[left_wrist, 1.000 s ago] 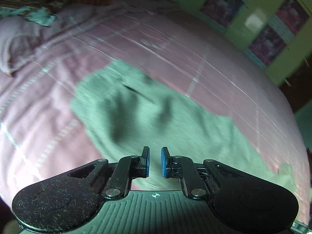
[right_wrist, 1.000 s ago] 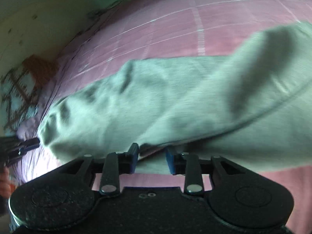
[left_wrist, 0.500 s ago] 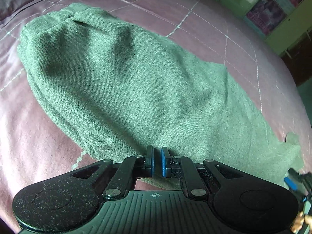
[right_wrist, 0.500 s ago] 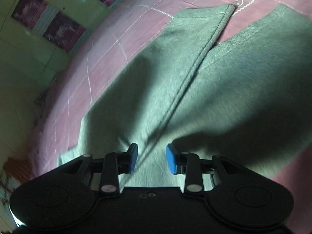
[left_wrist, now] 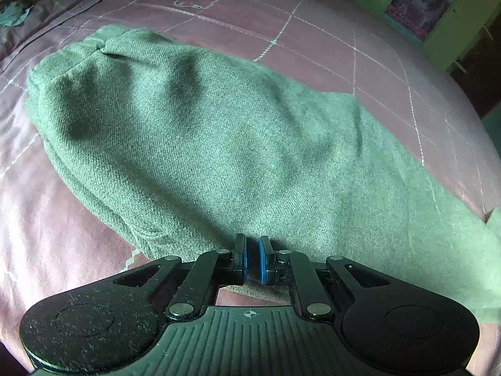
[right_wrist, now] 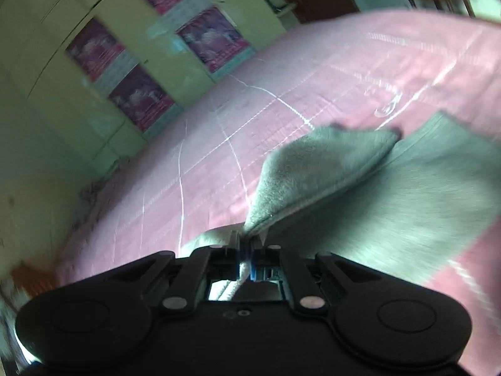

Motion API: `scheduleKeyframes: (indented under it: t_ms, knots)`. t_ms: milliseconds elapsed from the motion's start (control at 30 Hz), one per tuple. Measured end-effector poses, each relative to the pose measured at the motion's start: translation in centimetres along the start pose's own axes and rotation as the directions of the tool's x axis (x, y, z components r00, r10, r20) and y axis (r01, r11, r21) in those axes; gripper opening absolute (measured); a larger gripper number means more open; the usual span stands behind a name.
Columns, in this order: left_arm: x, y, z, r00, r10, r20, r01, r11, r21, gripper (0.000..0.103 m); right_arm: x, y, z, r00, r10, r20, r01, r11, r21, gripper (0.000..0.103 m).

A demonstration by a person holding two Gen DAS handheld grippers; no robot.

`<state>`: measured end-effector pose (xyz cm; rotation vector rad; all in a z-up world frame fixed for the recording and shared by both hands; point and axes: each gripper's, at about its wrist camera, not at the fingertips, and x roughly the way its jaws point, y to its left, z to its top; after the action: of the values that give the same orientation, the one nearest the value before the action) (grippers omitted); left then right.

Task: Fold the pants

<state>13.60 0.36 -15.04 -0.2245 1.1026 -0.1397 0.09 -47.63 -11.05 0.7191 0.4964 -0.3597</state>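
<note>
Green-grey pants (left_wrist: 219, 144) lie on a pink bedspread (left_wrist: 328, 40), waistband at the far left, legs running to the right. My left gripper (left_wrist: 252, 246) is shut at the near edge of the pants, its blue pads pressed together over the fabric edge. In the right wrist view my right gripper (right_wrist: 246, 244) is shut on a fold of the pants (right_wrist: 313, 169) and holds it lifted off the bedspread (right_wrist: 203, 172); the view is blurred.
A green wardrobe with purple pictures (right_wrist: 147, 53) stands beyond the bed, also in the left wrist view (left_wrist: 419, 3). A patterned teal cloth (left_wrist: 12, 3) lies at the far left corner. The bed edge curves off at the right.
My right gripper closed on the pant fabric and lifted it, swinging toward the wardrobe. My left gripper closed at the pants' near edge and has stayed there.
</note>
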Motion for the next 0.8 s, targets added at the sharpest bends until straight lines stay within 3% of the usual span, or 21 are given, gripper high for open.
scheduleKeyframes:
  t_ms: [67,167,200,267,433,600,800]
  knots:
    - [0.0,0.0,0.0,1.000,0.003,0.005,-0.003,1.000,0.004,0.010,-0.4,-1.1,-1.7,0.998,-0.040,-0.052,0.040,0.999,-0.006,0.006]
    - [-0.1,-0.4,0.0,1.000,0.018,0.011,-0.018,1.000,0.021,0.010,2.3,-3.3,-3.5,0.970,-0.171,-0.173,0.166,0.985,-0.045,0.006]
    - [-0.3,-0.6,0.1,1.000,0.021,0.015,-0.022,0.999,0.033,0.010,2.8,-3.9,-3.4,0.968,-0.162,-0.189,0.160,0.987,-0.031,0.007]
    - [-1.2,-1.2,0.1,0.999,0.030,0.036,-0.031,0.999,0.037,0.010,2.9,-4.2,-2.5,0.976,-0.125,-0.180,0.129,0.992,0.009,0.021]
    - [-1.6,-4.7,-0.3,0.999,-0.029,0.045,0.024,0.995,0.100,0.010,2.1,-5.4,0.4,0.989,-0.079,-0.124,0.084,0.996,0.036,0.044]
    - [0.2,-6.8,-1.9,1.000,-0.019,0.004,0.019,0.994,0.111,0.010,4.0,-9.9,2.8,0.991,-0.058,-0.119,0.080,0.978,0.193,0.045]
    - [0.6,-6.6,-2.1,1.000,0.001,0.005,-0.002,0.996,0.093,0.010,8.0,-13.7,5.6,0.993,0.103,-0.059,-0.070,0.910,0.408,0.037]
